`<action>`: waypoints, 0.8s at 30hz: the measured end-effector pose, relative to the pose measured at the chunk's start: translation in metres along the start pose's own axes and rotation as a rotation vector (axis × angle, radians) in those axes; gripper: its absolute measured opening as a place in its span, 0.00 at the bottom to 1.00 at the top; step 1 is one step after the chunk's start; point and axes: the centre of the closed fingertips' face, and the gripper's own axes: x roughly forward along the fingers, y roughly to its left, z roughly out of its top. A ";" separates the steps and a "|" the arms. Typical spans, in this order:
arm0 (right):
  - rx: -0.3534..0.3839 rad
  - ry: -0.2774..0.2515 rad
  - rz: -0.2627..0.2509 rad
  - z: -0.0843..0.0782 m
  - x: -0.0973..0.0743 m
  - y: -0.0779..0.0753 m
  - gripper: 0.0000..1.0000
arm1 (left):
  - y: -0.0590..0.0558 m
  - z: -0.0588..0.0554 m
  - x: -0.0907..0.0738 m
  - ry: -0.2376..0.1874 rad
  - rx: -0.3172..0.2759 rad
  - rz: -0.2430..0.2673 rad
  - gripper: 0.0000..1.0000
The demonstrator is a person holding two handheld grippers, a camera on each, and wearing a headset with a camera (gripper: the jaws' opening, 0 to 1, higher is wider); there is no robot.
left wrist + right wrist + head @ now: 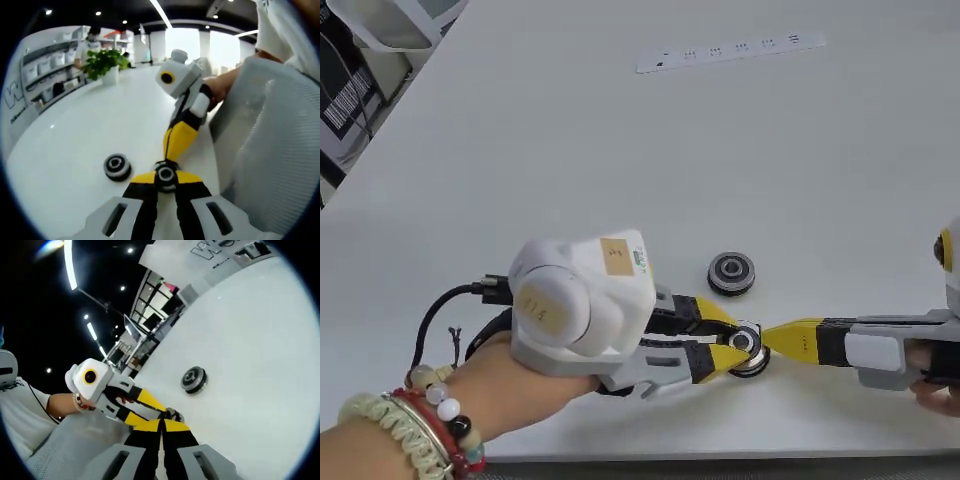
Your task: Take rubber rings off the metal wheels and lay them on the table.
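Step in hand: stripping the first ring.

You are clamping the held wheel (750, 358) in the left gripper (728, 346), with its jaws narrowed onto the wheel's two sides. The wheel is sitting just above the near edge of the table (620, 150), at about 5 o'clock from the middle of the head view. The right gripper (772, 338) is pointing in from 3 o'clock. Its jaws are pressing together to a single tip that is touching the wheel's rim. I cannot tell whether any rubber is caught between them.

Progress: I am judging the task as barely begun.
- The held wheel is looking dark around its rim, so its ring is probably still on.
- The loose wheel (731, 272) is lying flat at 11 o'clock from the held one, near but apart. It is wearing its rubber ring (731, 290) as a black band.
- Both rings are waiting to be pulled off and laid down.

Surface: the white, matte tabletop is giving the rings plenty of room. A white power strip (730, 52) is lying far off at 12 o'clock.

Room: the left gripper view is showing a potted plant (102, 60), wall shelves (47, 67) and a grey mesh chair (270, 150) beside you. Ceiling lights (67, 265) are glowing overhead.
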 end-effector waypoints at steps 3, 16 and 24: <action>0.005 0.004 0.008 0.000 0.000 0.002 0.00 | 0.000 0.000 0.001 0.003 0.002 0.005 0.13; -0.033 -0.016 0.041 0.004 0.001 0.007 0.00 | -0.001 0.003 0.006 -0.011 -0.011 0.011 0.13; -0.031 0.011 0.013 -0.001 0.000 0.000 0.00 | -0.001 0.005 0.008 0.011 -0.052 0.020 0.14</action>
